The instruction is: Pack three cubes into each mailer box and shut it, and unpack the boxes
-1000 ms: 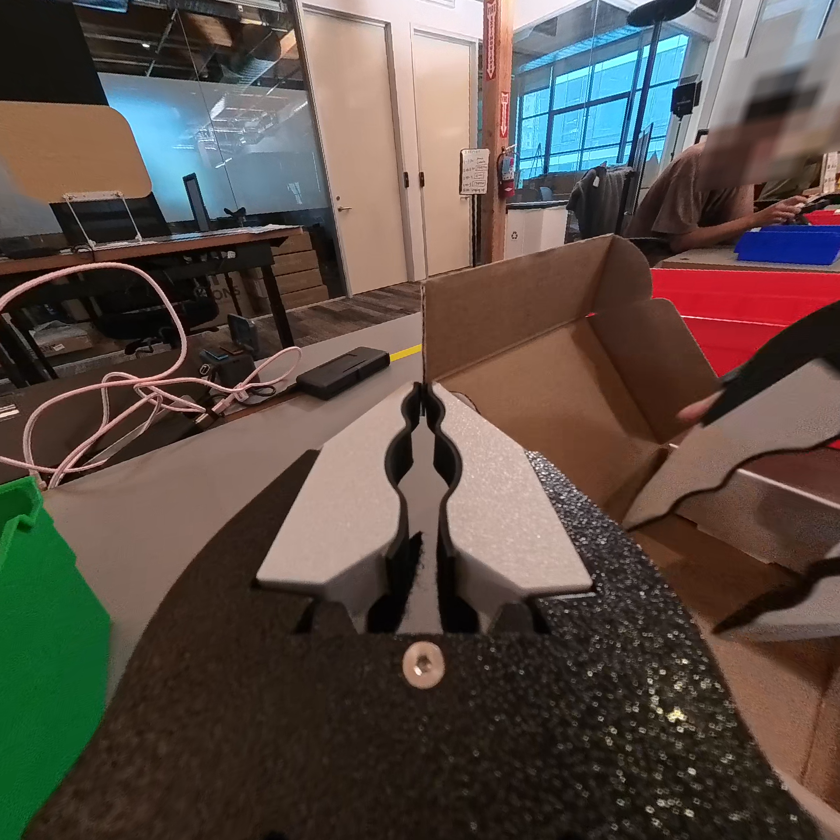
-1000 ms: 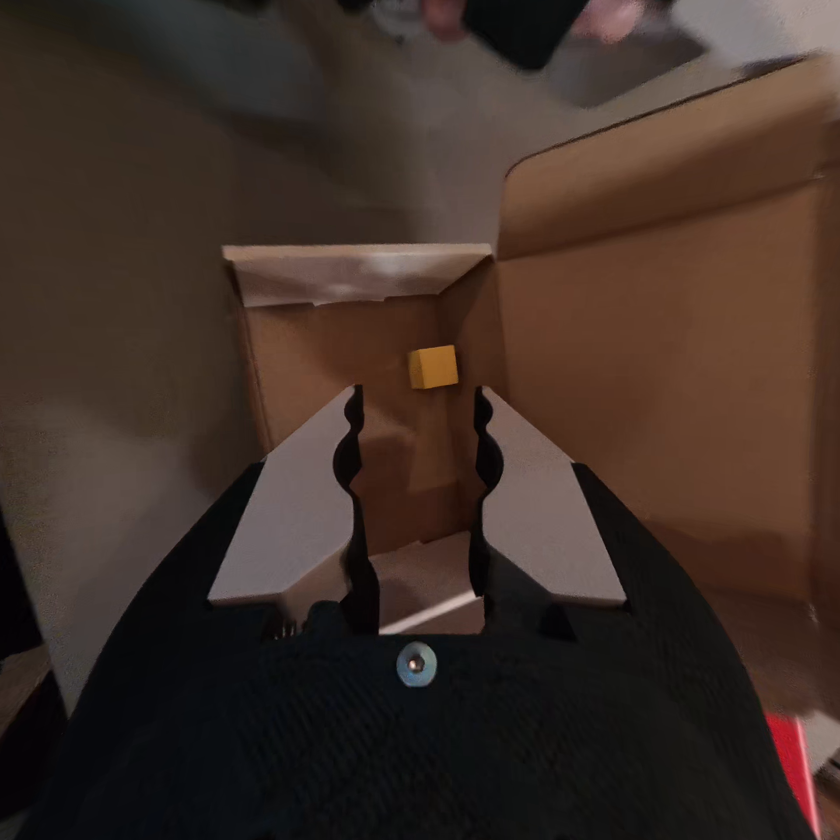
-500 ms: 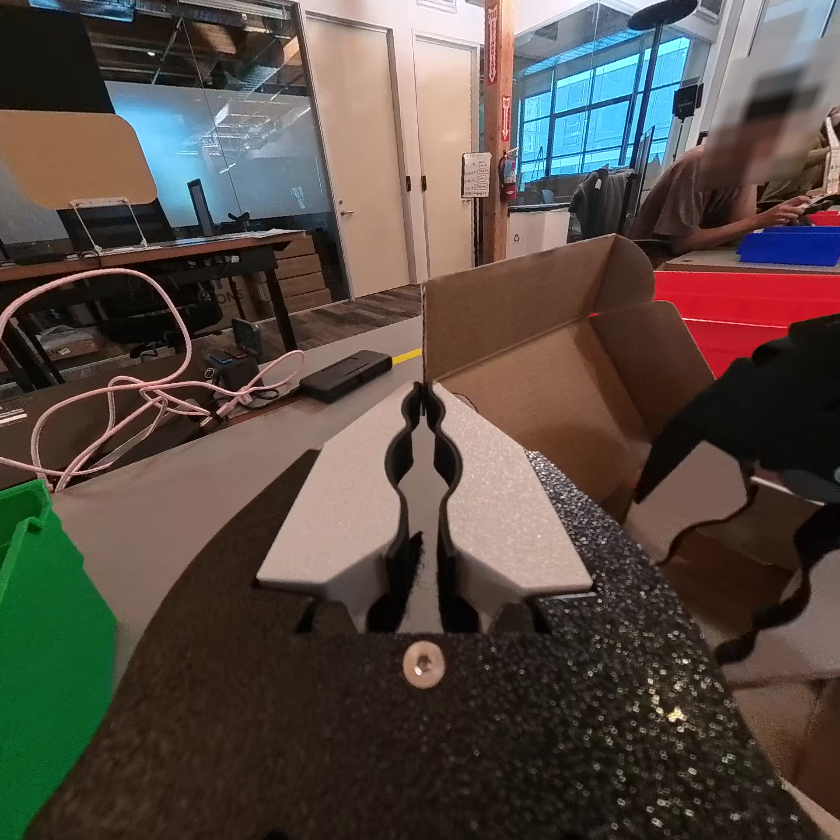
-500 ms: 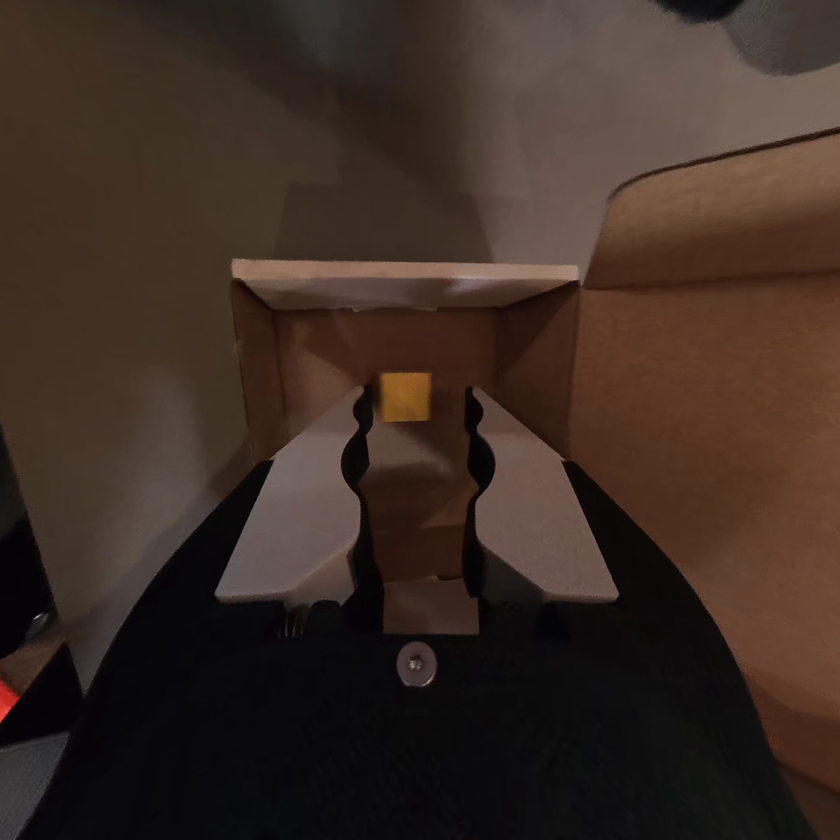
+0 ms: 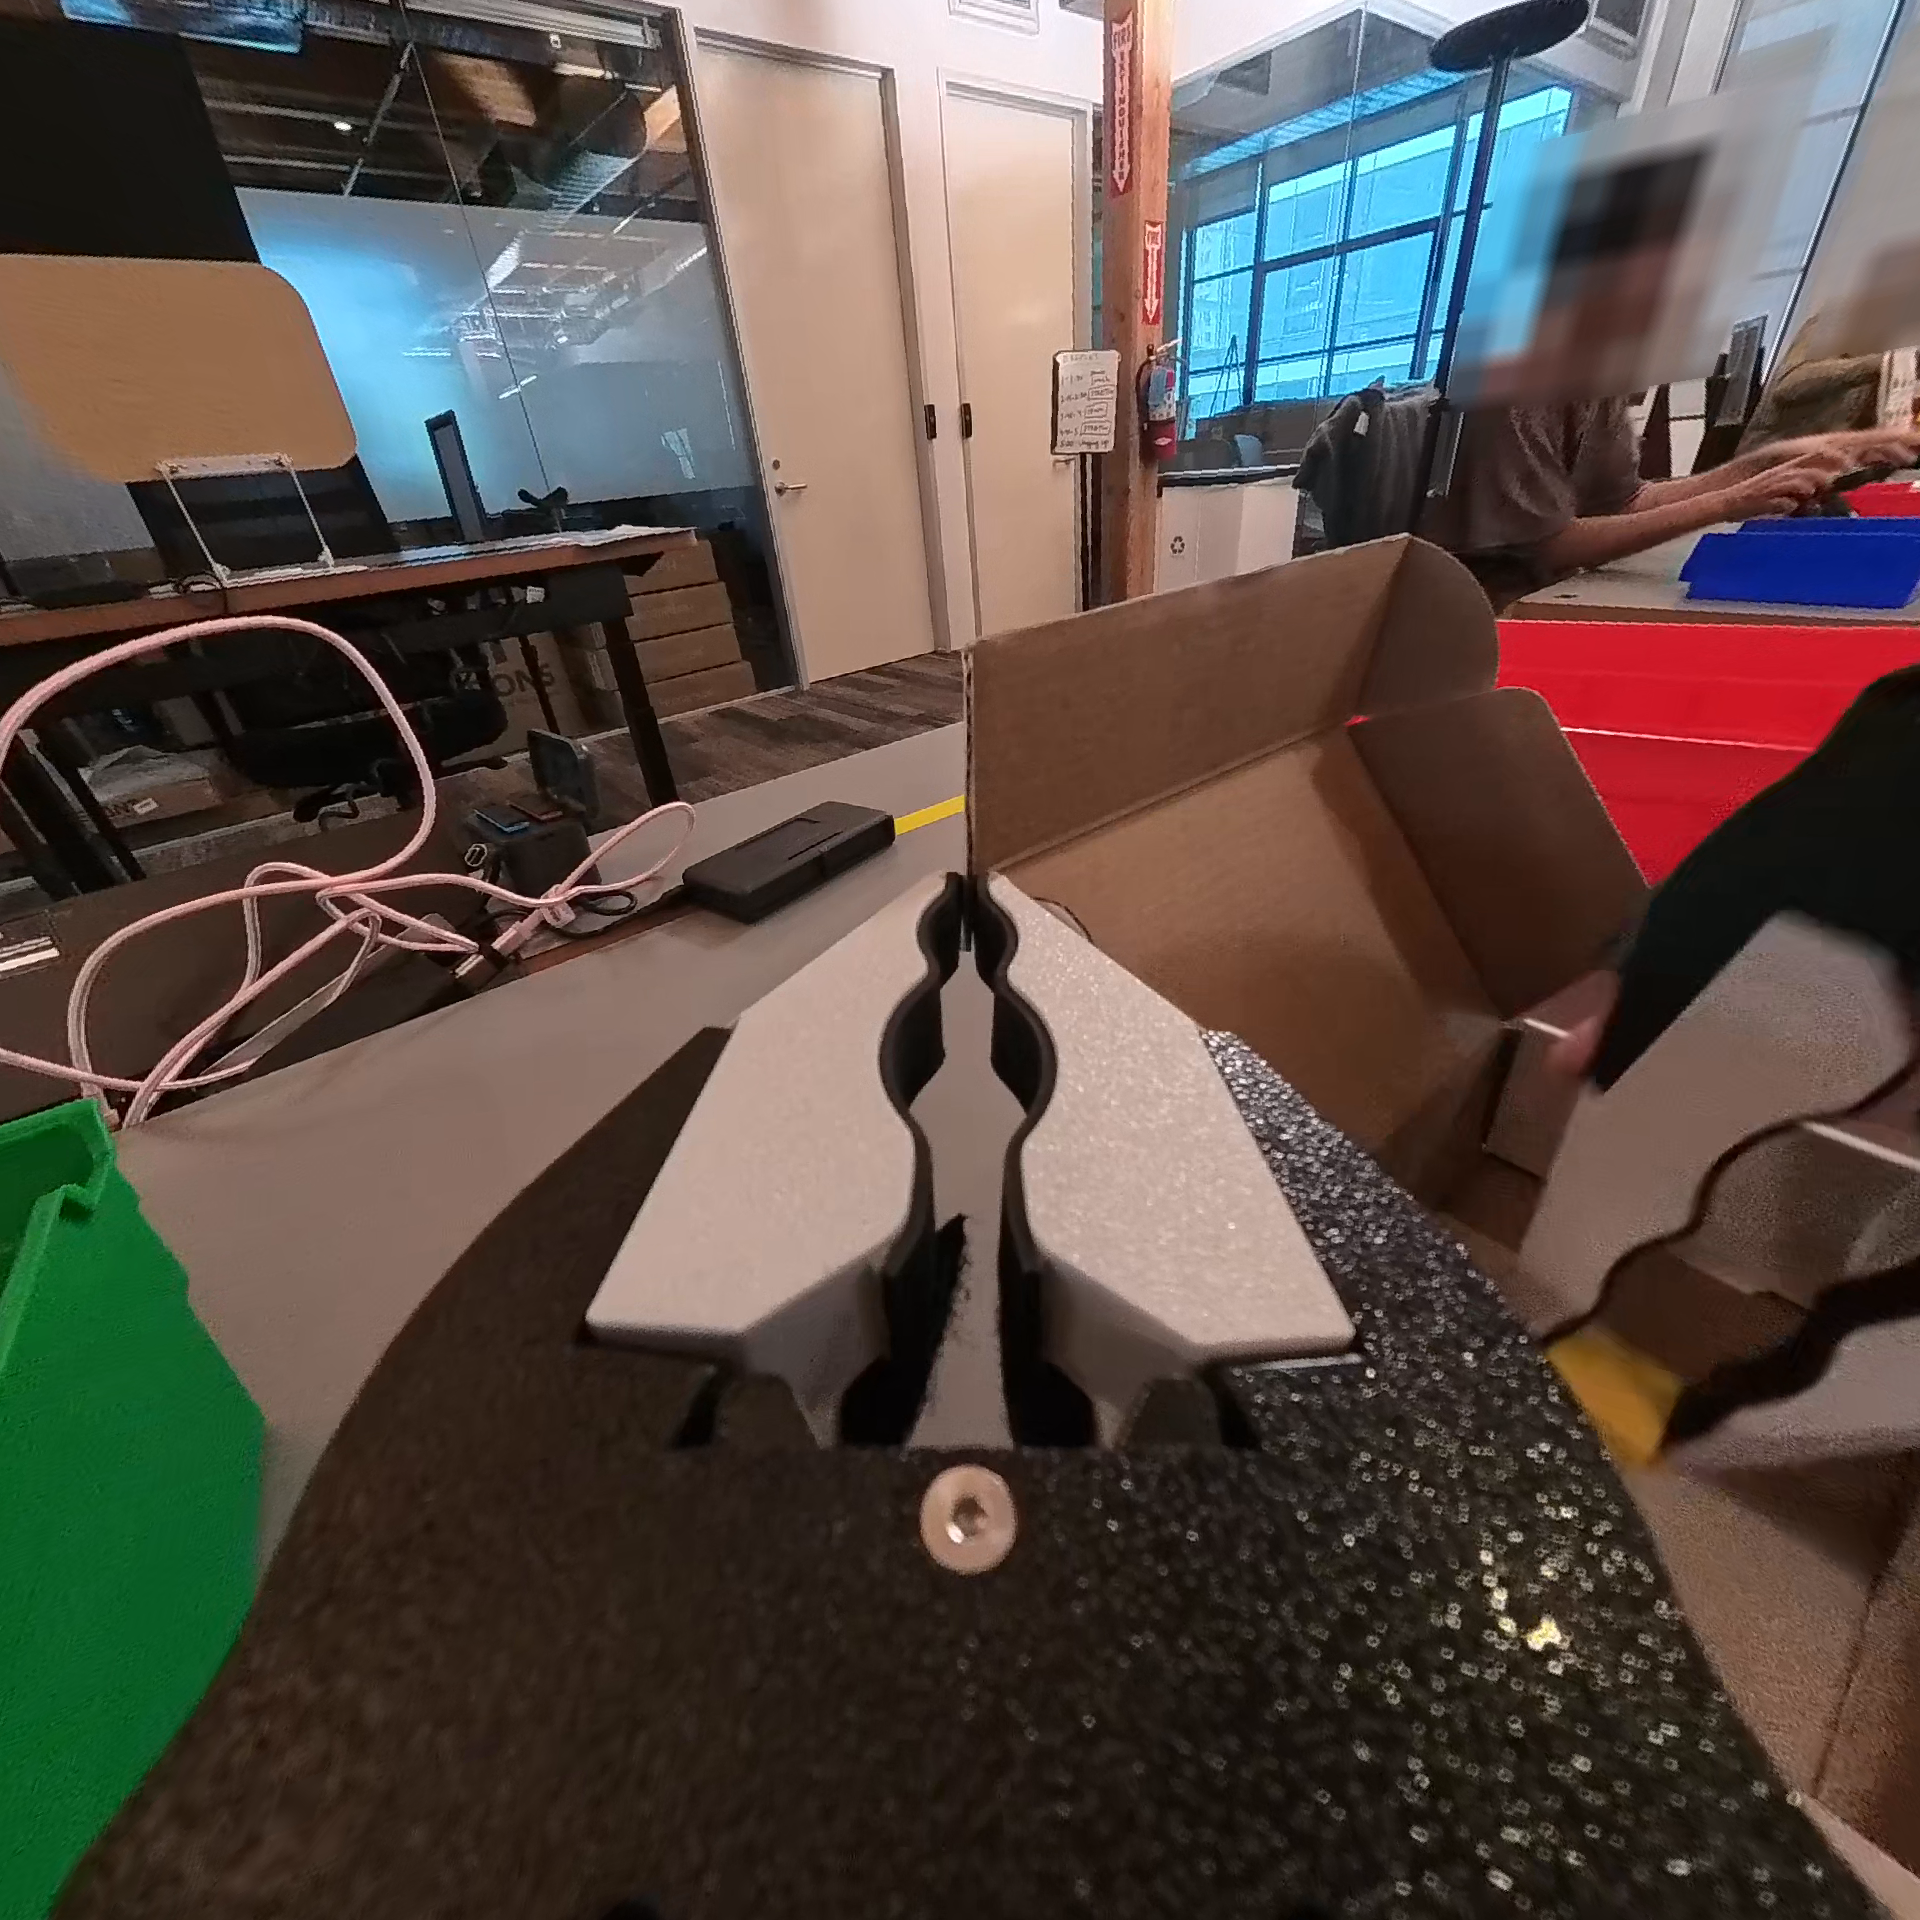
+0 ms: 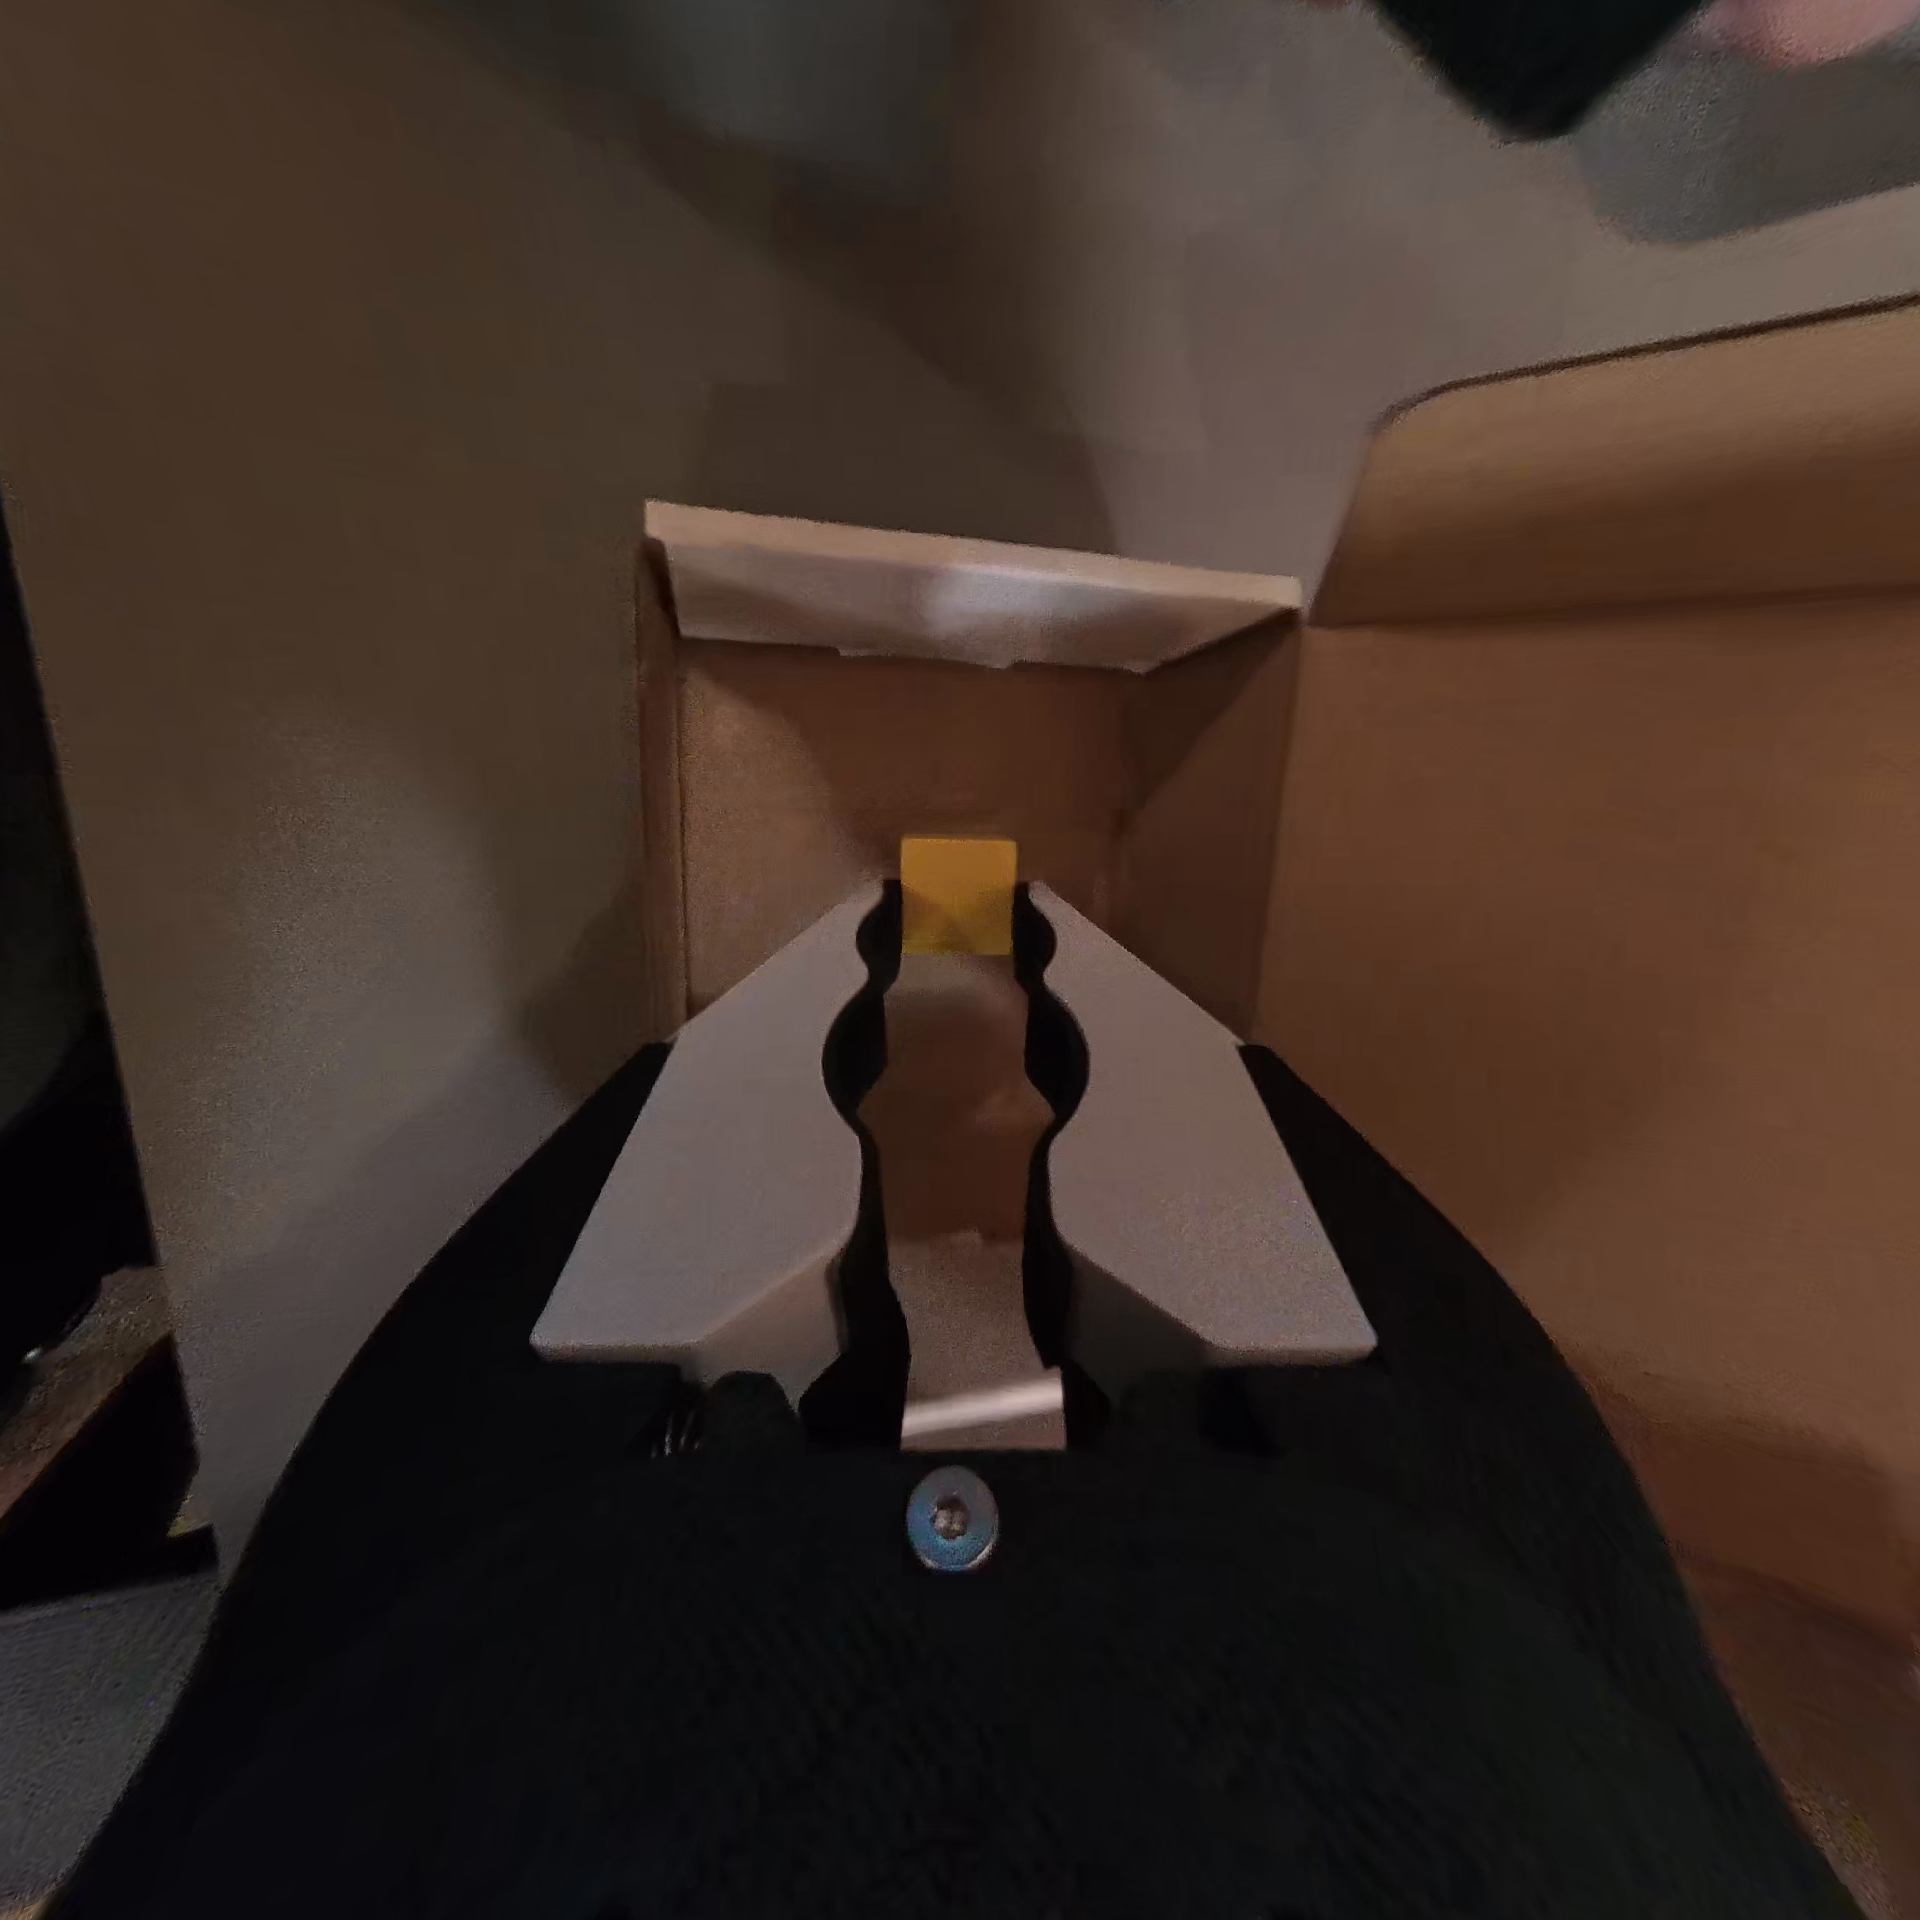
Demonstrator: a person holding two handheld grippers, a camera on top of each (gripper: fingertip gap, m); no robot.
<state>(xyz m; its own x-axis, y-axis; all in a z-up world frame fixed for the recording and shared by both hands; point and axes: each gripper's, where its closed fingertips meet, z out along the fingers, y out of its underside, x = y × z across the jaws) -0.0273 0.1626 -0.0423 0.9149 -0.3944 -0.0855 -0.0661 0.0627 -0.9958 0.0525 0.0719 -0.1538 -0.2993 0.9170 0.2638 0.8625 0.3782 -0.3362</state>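
In the mailer box (image 6: 966,748), yellow cube (image 6: 957,896)

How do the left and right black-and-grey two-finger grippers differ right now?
Jaws: the left gripper has its tips together; the right gripper is closed on a small yellow cube, pads against its sides.
Place: the left gripper sits at the edge of the upright lid of the brown cardboard mailer box, pinching unclear; the right gripper reaches inside the box.
Shared: grey fingers, black wavy pads.
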